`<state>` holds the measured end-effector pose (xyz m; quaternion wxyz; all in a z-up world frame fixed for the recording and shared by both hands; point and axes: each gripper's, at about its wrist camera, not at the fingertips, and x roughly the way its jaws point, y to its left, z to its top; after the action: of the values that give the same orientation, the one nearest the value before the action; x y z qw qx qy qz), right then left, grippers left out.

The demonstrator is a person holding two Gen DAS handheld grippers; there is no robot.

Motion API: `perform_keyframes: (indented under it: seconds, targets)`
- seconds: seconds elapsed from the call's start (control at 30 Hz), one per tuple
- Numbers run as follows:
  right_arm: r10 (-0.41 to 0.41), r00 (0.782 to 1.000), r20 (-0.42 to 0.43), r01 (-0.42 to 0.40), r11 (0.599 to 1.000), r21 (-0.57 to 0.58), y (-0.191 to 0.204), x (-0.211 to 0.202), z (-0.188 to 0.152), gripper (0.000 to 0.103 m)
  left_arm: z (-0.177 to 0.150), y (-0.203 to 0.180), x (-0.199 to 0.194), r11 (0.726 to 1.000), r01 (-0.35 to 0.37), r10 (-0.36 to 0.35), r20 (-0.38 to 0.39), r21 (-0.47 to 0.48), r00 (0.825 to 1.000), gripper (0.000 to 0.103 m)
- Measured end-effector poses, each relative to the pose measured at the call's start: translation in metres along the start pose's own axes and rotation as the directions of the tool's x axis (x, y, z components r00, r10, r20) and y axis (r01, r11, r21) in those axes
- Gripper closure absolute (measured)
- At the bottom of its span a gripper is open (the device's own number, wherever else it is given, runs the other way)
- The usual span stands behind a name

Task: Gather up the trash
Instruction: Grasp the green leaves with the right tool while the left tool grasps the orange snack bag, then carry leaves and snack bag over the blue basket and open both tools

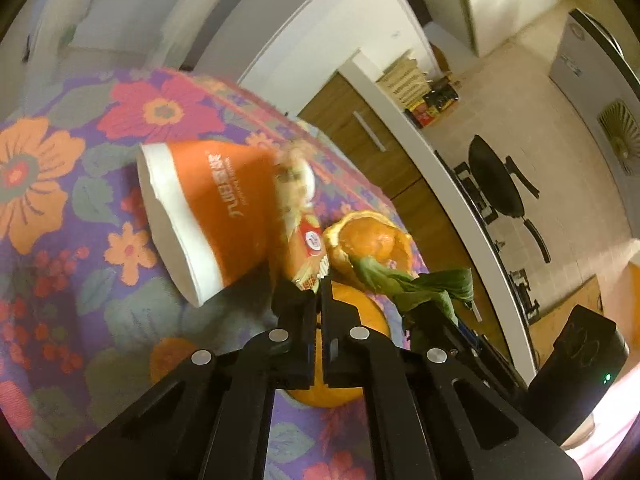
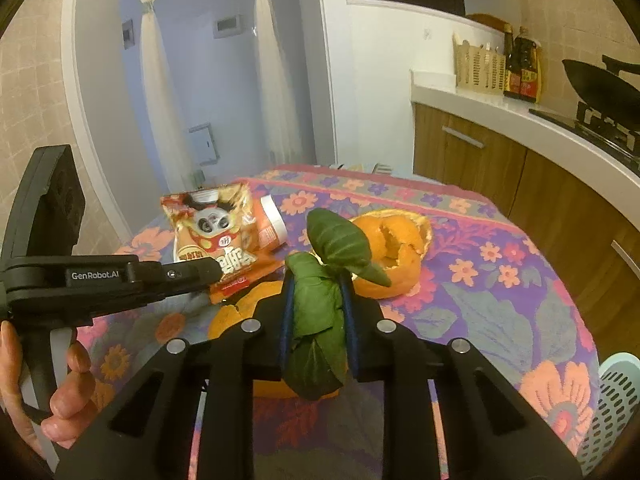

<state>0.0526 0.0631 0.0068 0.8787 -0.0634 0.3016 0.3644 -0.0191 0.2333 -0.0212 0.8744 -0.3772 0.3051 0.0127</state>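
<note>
left tool (image 2: 212, 270): jaws clamped, level | right tool (image 2: 316, 304): jaws pinched, angled down | hand (image 2: 60, 392) gripping handle

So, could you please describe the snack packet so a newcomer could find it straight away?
Start at the floral tablecloth. Near its middle lies an orange paper cup on its side, and the snack packet is in front of it, pinched at a corner by the left gripper. Only it bears a cartoon panda.
</note>
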Motion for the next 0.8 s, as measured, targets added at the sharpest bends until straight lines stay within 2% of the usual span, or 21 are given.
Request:
perform_keyframes:
  seconds: [0.27, 0.47, 0.63, 0.8]
  targets:
    - [-0.014, 0.998, 0.063, 0.013, 1.0, 0.015, -0.009, -0.036, -0.003, 0.086, -0.01, -0.022, -0.028, 0.992, -0.022, 0.017, 0.043, 0.122, 0.999, 0.103]
    - [-0.034, 0.993, 0.109, 0.03, 0.999, 0.035, -0.018, -0.065, -0.006, 0.086, -0.012, -0.042, -0.043, 0.981, -0.012, -0.002, 0.071, 0.192, 0.997, 0.103]
    - [-0.073, 0.986, 0.149, 0.065, 0.996, 0.06, -0.035, -0.094, -0.007, 0.086, -0.016, -0.07, -0.047, 0.967, 0.023, -0.043, 0.075, 0.253, 0.996, 0.103]
    - [-0.121, 0.978, 0.168, 0.106, 0.989, 0.099, -0.057, -0.117, -0.013, 0.086, -0.025, -0.103, -0.036, 0.947, 0.058, -0.077, 0.047, 0.316, 0.996, 0.103]
